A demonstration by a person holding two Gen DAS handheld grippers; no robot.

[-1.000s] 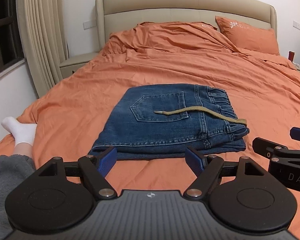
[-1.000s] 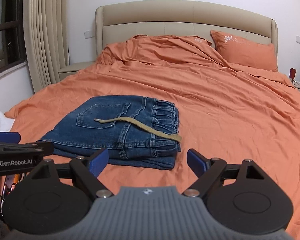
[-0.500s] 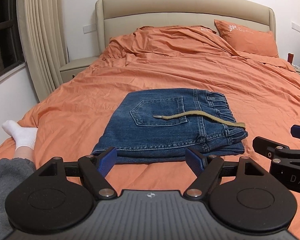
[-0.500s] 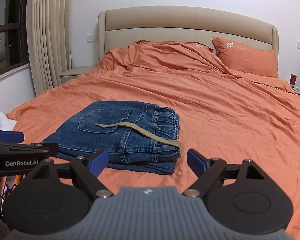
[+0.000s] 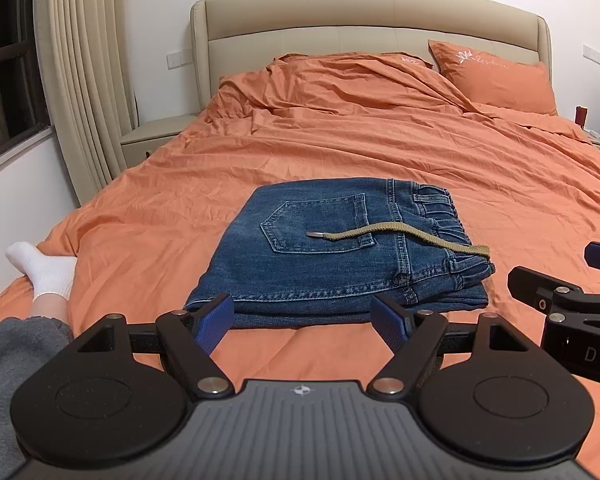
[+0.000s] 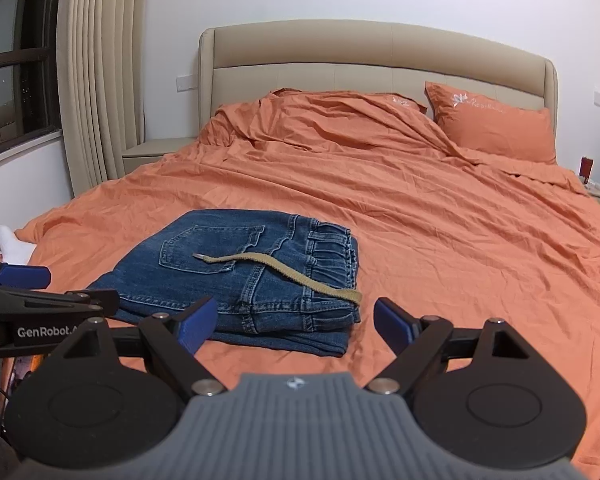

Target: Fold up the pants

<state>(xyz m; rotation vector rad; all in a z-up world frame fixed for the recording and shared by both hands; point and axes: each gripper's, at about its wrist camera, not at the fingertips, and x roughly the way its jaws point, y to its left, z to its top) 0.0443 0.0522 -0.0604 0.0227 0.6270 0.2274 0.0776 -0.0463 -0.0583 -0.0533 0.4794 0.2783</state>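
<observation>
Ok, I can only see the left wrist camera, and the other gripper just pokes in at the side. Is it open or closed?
Observer: Open. In the right wrist view the right gripper has its blue pads wide apart with nothing between them.
Operator: Are the jeans right in front of it?
Observer: Not quite. From there the folded jeans lie ahead and to its left, and only orange bedding lies ahead of its right pad.
Operator: Does my gripper have writing on it?
Observer: Yes. The right wrist view shows the left gripper from the side, and its arm reads GenRobot, with the end cut off.
</observation>
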